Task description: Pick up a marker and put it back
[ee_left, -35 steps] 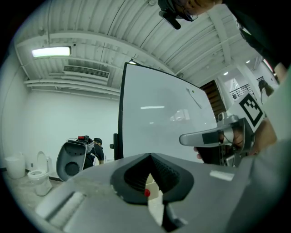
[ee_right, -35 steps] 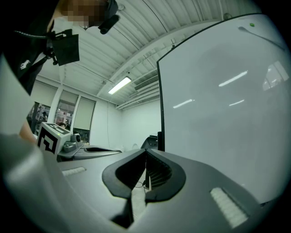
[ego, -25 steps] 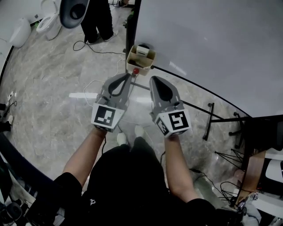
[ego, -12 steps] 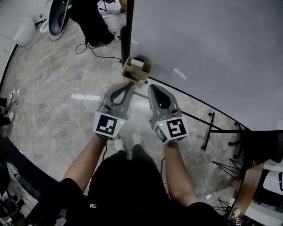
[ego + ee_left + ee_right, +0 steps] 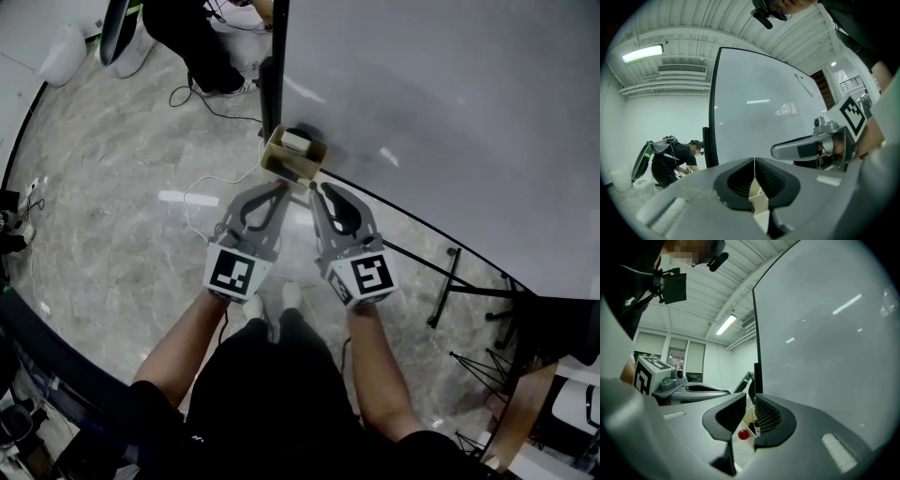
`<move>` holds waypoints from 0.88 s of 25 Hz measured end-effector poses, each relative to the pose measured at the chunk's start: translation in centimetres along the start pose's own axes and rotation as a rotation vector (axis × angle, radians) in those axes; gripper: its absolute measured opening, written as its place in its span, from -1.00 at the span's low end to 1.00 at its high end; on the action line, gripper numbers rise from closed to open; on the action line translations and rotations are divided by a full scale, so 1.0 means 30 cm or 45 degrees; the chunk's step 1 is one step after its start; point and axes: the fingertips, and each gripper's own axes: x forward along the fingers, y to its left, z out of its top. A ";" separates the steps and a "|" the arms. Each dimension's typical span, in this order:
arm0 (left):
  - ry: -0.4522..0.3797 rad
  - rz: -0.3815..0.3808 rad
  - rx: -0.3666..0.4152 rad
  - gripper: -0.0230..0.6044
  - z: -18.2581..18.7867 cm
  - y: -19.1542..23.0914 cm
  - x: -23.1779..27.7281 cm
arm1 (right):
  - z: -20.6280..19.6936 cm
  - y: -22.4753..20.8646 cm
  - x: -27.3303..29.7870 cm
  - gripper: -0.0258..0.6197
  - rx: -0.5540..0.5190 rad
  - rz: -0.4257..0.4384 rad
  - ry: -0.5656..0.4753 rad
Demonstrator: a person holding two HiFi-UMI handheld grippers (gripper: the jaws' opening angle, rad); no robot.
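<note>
The marker (image 5: 743, 434) has a round red cap, and only that end shows. It sits in a small tan box (image 5: 746, 418), just past the tips of the right claw (image 5: 750, 401). The claw's jaws have just been opening, and the marker is not between them. A dark marker (image 5: 756, 425) sits right beside it.

The box (image 5: 293, 157) sat right at the whiteboard's (image 5: 450, 112) bottom corner, so the board and its black edge post (image 5: 277, 66) walled off the far and right sides. The only way in was from the front and above, and both tools crowded that. The left gripper (image 5: 277, 187), jaws together, sat just beside the right gripper (image 5: 317, 190), with barely a slot between them. The right one's jaws had just been opening, with nothing between the pads and a red-capped marker (image 5: 743, 434) showing through the gap. Off to the left the floor (image 5: 112, 244) lay open apart from a loose cable (image 5: 186, 202). Stand legs (image 5: 450, 273) cluttered the right.
</note>
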 end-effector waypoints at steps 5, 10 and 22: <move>0.012 0.015 -0.010 -0.88 -0.026 0.002 0.018 | -0.042 -0.013 0.017 -0.63 -0.003 0.020 0.027; 0.020 0.043 -0.018 -0.88 -0.043 0.018 0.028 | -0.064 -0.031 0.044 -0.54 0.003 0.022 0.035; 0.048 0.081 -0.046 -0.88 -0.085 0.027 0.055 | -0.152 -0.049 0.075 -0.51 0.033 0.042 0.086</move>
